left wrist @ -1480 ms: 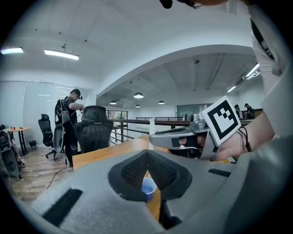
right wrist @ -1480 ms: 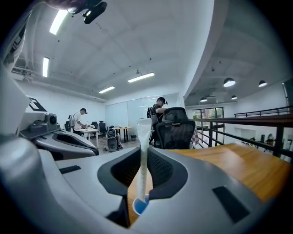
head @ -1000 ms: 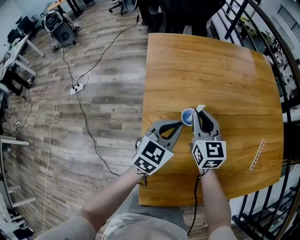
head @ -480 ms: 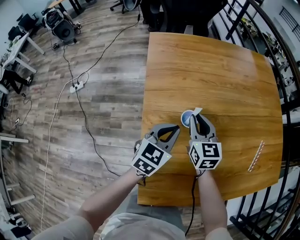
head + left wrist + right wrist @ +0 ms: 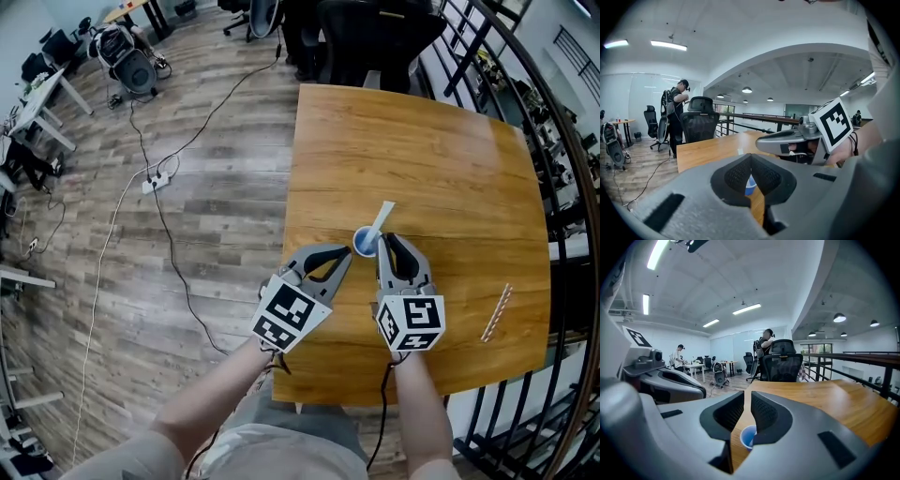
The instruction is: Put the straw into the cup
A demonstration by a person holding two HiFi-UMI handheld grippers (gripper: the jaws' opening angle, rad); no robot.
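Note:
A small blue cup point(image 5: 364, 243) stands on the wooden table point(image 5: 422, 150), with a white straw point(image 5: 381, 221) in it that leans away from me. My right gripper point(image 5: 387, 241) is just right of the cup and not on the straw. Its jaws stand a narrow slit apart with nothing between them, and the cup point(image 5: 748, 437) shows below them in the right gripper view point(image 5: 747, 397). My left gripper point(image 5: 345, 251) sits just left of the cup, shut and empty. The left gripper view point(image 5: 751, 158) shows the cup point(image 5: 749, 186) behind its jaws.
A second, striped straw point(image 5: 494, 312) lies near the table's right front corner. A black office chair point(image 5: 366, 37) stands beyond the far edge. A dark railing point(image 5: 562, 178) runs along the right side. Cables and a power strip point(image 5: 155, 178) lie on the floor to the left.
The straw was at my right gripper's tips above the cup. Now it stands in the cup, free of the gripper, and the gripper has drawn back slightly. The left gripper stayed beside the cup.

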